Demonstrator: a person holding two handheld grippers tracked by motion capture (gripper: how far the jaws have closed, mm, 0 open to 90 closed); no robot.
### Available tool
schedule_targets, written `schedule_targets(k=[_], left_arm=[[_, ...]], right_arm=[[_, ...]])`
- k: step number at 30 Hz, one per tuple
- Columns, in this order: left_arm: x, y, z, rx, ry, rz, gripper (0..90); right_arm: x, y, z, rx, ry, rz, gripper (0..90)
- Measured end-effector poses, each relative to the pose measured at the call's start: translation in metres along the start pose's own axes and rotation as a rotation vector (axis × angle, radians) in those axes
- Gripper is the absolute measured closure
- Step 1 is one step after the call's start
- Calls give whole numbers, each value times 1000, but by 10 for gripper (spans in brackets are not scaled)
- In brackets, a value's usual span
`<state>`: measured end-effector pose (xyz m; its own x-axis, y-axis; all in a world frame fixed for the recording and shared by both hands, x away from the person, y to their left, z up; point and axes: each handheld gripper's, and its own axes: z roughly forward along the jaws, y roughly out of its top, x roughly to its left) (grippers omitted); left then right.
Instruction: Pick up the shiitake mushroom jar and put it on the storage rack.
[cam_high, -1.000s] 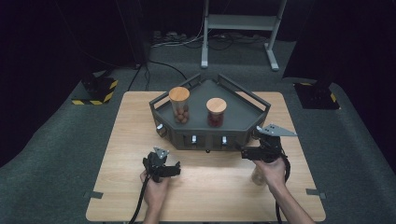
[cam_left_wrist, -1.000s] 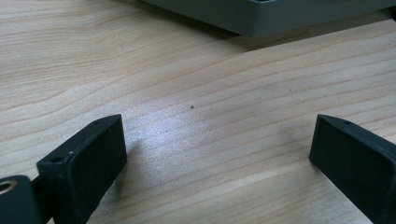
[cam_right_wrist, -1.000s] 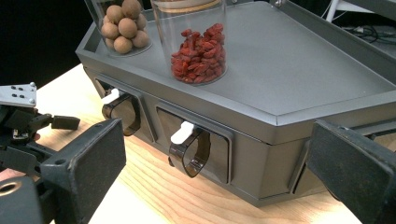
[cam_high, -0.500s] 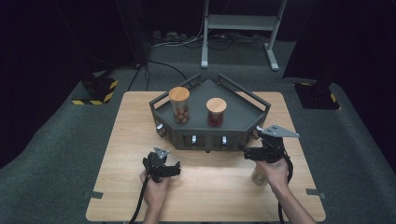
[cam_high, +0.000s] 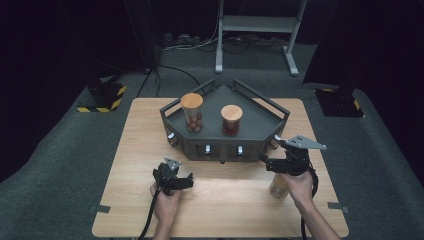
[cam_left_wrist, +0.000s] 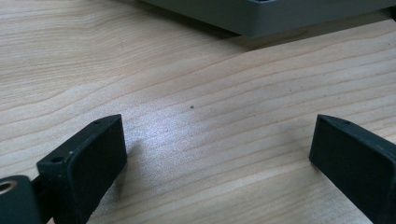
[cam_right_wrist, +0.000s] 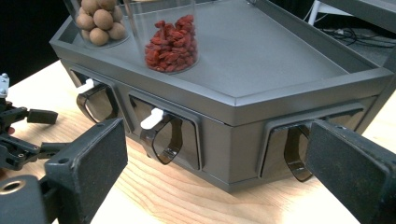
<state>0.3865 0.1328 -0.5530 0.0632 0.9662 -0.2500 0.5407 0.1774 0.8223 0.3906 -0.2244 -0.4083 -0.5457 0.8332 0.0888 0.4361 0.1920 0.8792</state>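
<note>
Both my hand-held grippers gape wide, holding nothing.
Left hand-held gripper (cam_high: 186, 183) hovers low centre over desk (cam_high: 135, 150); right hand-held gripper (cam_high: 266, 163) faces the grey tray (cam_high: 260, 131).

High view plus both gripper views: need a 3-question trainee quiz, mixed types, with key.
1. True or false: the left gripper holds one of the jars.
2. Multiple choice: what fills the jar with the red contents on the grey tray? A) round brown balls B) small red dried berries C) clear liquid
3. Fill in: in the right gripper view, the fingers of the right gripper point at the tray's front face, which carries dark ____ with white tabs.

Key
1. False: its fingers stand wide apart over bare wooden table.
2. B. The brown balls are in the other jar.
3. Scoops, or handles; their exact function is unclear.
</note>
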Motion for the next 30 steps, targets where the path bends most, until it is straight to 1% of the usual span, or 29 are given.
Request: schedule_targets(k=[8, 22, 30], left_arm=[[0, 0, 0, 1, 0, 1, 38], [0, 0, 0, 0, 0, 0, 38], [0, 0, 0, 1, 0, 1, 38]], right_arm=[[-3, -4, -2, 0, -1, -3, 56], [-11, -16, -6, 1, 4, 13, 58], [-14, -21, -9, -10, 7, 16, 59]])
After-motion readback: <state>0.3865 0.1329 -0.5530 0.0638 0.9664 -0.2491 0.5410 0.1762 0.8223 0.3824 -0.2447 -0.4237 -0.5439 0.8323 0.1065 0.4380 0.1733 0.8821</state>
